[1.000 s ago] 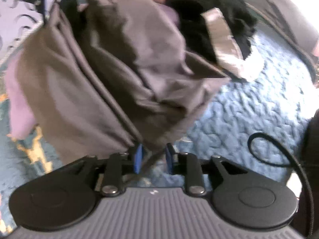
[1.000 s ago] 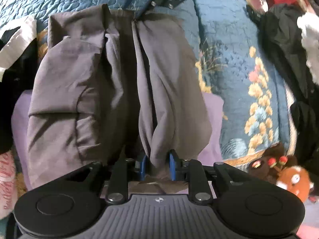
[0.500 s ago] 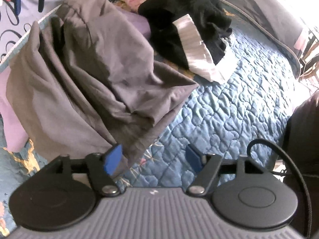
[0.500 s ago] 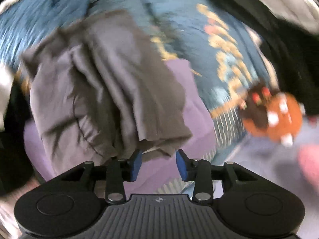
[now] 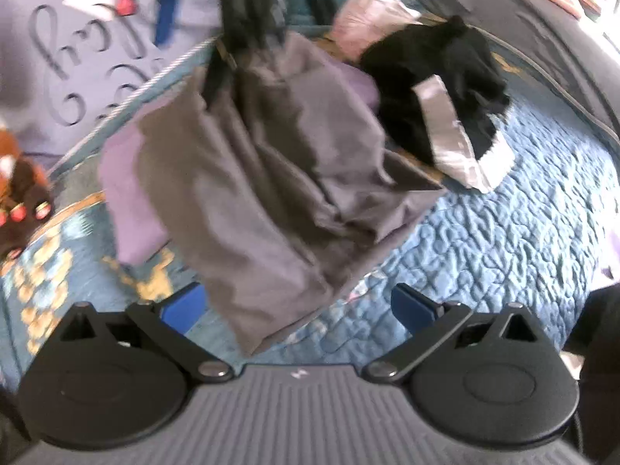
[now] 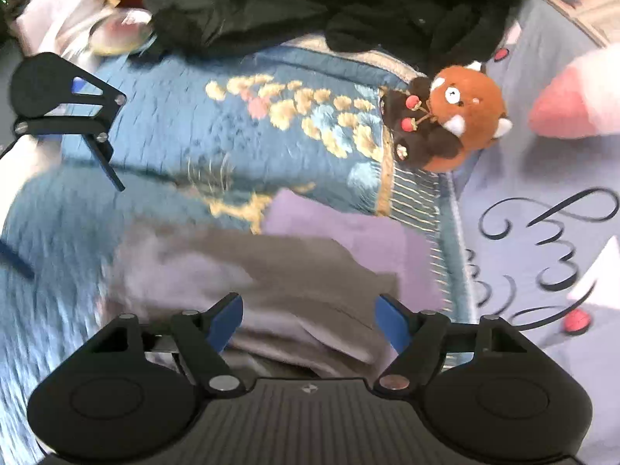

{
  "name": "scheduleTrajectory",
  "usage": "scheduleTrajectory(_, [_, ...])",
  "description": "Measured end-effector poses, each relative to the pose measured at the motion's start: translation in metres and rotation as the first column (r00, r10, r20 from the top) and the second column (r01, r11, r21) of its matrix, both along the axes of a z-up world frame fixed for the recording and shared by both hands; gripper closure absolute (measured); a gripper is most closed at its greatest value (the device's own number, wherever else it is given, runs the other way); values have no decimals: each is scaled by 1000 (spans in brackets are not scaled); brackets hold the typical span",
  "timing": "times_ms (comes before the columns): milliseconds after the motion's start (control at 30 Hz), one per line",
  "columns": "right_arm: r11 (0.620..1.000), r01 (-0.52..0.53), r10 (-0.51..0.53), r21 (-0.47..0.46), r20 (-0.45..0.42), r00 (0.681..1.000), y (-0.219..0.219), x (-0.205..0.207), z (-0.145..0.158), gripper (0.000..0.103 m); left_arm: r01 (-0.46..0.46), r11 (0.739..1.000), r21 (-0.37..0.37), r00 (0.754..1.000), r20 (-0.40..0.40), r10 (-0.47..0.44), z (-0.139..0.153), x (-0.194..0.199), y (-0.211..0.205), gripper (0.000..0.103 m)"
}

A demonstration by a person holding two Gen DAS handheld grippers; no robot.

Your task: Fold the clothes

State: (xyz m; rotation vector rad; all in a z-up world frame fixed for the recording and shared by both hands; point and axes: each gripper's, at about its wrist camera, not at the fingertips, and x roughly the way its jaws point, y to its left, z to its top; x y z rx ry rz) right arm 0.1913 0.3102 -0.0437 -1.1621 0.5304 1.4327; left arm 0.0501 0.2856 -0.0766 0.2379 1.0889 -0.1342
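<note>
Both tongs, left [image 5: 296, 308] and right [image 6: 308, 323], are opening, releasing the grey garment [image 5: 271, 178].

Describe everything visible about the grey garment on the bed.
The grey garment is thin, matte woven-looking cloth, folded into a rough, rumpled bundle with long creases. It lies on the blue quilted bedspread, partly over a lilac cloth, with a black-and-white garment at its far edge. Its near corner sits between the pads of the left tool, whose jaws are opening without pressing it. The right tool is opening above it too.
</note>
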Motion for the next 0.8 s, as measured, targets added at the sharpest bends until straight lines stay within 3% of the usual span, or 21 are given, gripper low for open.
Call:
scheduleTrajectory(133, [994,97,-94,41,-70,993,19,-14,-28,28,-33,999,32,999,3,33,-7,-7,8,0])
scheduleTrajectory(233, [983,168,-174,-73,-87,981,25,-4,-66,29,-25,998,54,999,-24,26,-23,-3,8,0])
scheduleTrajectory(267, [962,247,-259,-119,-97,961,22,9,-76,35,-22,998,60,999,-28,23,-27,-1,8,0])
scheduleTrajectory(367, [862,450,-483,-233,-107,869,11,44,-100,38,-28,998,51,999,-21,29,-30,4,10,0])
scheduleTrajectory(500, [847,524,-531,-86,-184,827,-8,36,-66,36,-45,999,31,999,-5,45,-28,14,18,0])
scheduleTrajectory(567, [833,553,-542,-17,-224,810,-16,31,-51,28,-49,998,47,999,7,49,-26,22,22,0])
scheduleTrajectory(633, [845,533,-510,38,-245,825,-9,21,-44,24,-46,997,59,999,15,45,-23,29,29,0])
scheduleTrajectory(700, [881,468,-443,66,-234,866,8,9,-49,23,-47,996,78,999,22,45,-22,36,35,0])
scheduleTrajectory(733, [894,446,-426,53,-213,879,19,4,-58,22,-47,995,87,999,25,45,-21,40,38,0])
scheduleTrajectory(800, [889,457,-457,-40,-168,874,36,4,-84,22,-45,995,95,999,10,44,-22,45,43,0])
